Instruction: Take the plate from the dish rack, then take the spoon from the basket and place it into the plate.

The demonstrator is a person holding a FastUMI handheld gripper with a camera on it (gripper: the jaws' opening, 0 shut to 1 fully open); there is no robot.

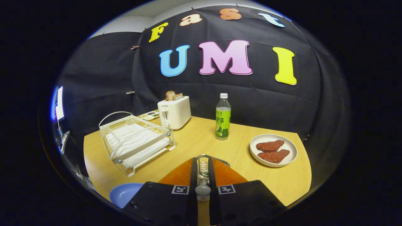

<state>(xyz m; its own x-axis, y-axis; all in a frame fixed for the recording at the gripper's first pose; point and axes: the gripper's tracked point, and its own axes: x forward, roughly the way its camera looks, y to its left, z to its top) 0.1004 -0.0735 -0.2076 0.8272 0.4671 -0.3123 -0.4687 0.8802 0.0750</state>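
My gripper hangs over an orange-brown basket with a metal rim, at the table's near edge. Its two fingers stand almost together. Between them sits a slim metallic spoon: its grey rounded end lies near the camera and its shiny shaft runs forward along the gap. Both fingers press on it. The fingers hide the spoon's far end. A light blue plate lies flat on the table just left of the gripper. Beyond it to the left stands the white wire dish rack, with no dishes in it.
A white toaster with bread slices stands behind the rack, a small tray beside it. A green-labelled bottle is upright mid-table. To the right is a white plate with two brown pieces. The wooden table ends near the rack's left side.
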